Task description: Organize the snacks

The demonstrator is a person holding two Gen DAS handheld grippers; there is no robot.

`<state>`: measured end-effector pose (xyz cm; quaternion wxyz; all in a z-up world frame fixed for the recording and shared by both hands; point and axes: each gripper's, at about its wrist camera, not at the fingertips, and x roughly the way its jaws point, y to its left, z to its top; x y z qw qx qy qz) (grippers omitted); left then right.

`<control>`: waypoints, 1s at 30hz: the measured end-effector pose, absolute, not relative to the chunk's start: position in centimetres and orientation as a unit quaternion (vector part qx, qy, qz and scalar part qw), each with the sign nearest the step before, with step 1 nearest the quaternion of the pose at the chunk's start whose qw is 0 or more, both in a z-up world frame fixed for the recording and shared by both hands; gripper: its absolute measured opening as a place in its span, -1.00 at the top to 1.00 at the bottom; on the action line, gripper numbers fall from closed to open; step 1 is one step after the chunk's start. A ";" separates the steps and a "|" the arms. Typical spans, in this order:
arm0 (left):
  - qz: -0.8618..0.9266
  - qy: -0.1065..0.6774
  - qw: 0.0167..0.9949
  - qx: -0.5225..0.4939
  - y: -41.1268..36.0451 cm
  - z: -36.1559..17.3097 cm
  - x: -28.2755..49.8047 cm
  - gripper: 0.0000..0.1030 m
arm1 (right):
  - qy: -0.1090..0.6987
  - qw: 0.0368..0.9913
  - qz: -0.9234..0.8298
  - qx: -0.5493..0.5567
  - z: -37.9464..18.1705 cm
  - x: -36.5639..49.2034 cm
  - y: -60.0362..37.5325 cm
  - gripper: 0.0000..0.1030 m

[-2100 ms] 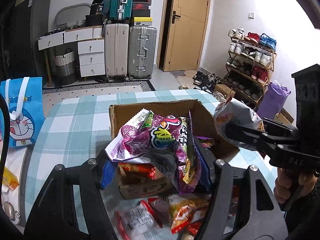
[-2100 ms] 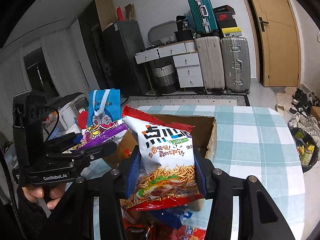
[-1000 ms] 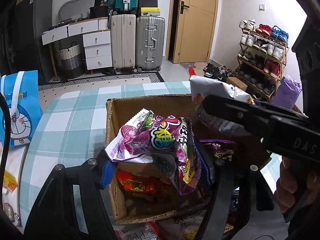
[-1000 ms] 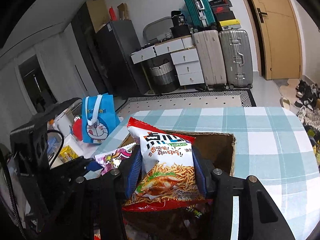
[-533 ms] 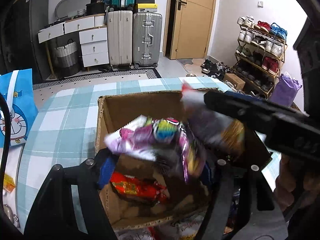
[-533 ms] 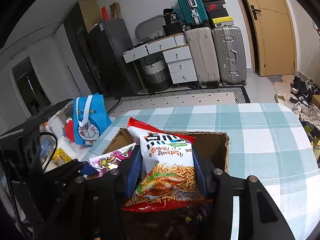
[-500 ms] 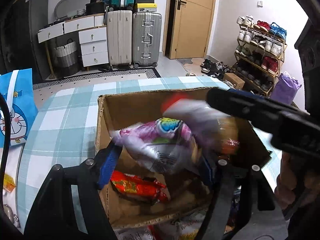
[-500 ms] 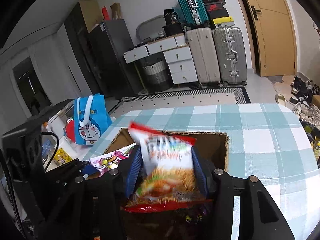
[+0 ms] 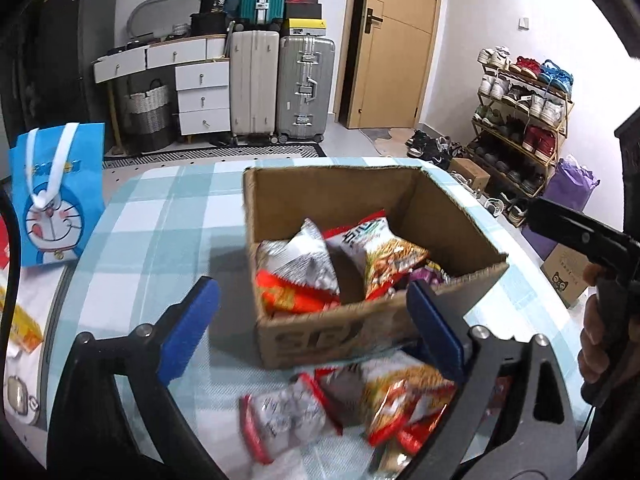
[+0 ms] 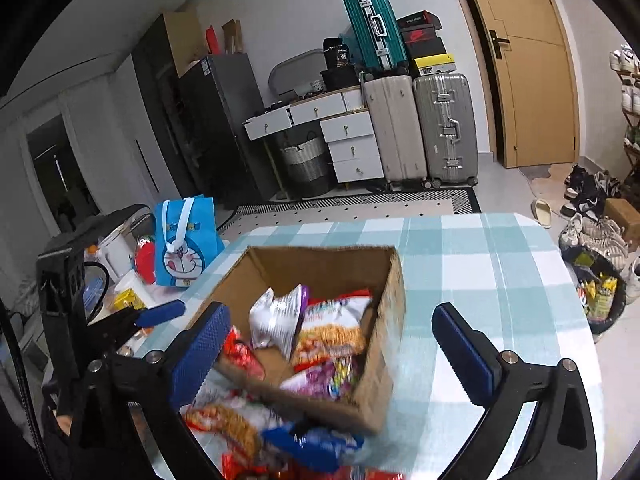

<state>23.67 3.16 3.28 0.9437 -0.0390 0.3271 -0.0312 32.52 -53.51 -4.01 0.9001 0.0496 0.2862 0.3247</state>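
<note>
An open cardboard box stands on the checked tablecloth with several snack bags in it. Among them are a silver-and-red bag and a noodle-snack bag. My left gripper hovers at the box's near wall, its jaws opening wide with nothing pressed between the pads. My right gripper is above the box's near right corner, its jaws also opening, with nothing held. The right wrist view shows the same box, a silver bag and the noodle bag inside. Loose snack packs lie in front of the box.
A blue cartoon gift bag stands at the table's left edge, with a yellow packet and small items beside it. The tablecloth runs right of the box. A bin, shoes and suitcases are on the floor beyond.
Both grippers let go: the purple bag and the noodle bag dropped into the box. Both sets of jaws spread wide and both grippers drew back toward the box's near side.
</note>
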 end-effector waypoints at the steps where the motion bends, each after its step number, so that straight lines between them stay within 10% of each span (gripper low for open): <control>1: -0.026 0.326 0.944 -0.038 3.3 3.2 22.9 -0.98 | 0.286 0.901 0.324 0.045 -4.2 31.9 -53.9 -0.99; 30: -0.025 0.357 0.934 -0.022 4.3 1.3 16.4 -0.98 | 0.373 0.870 0.313 -0.083 -12.0 26.6 -54.6 -0.99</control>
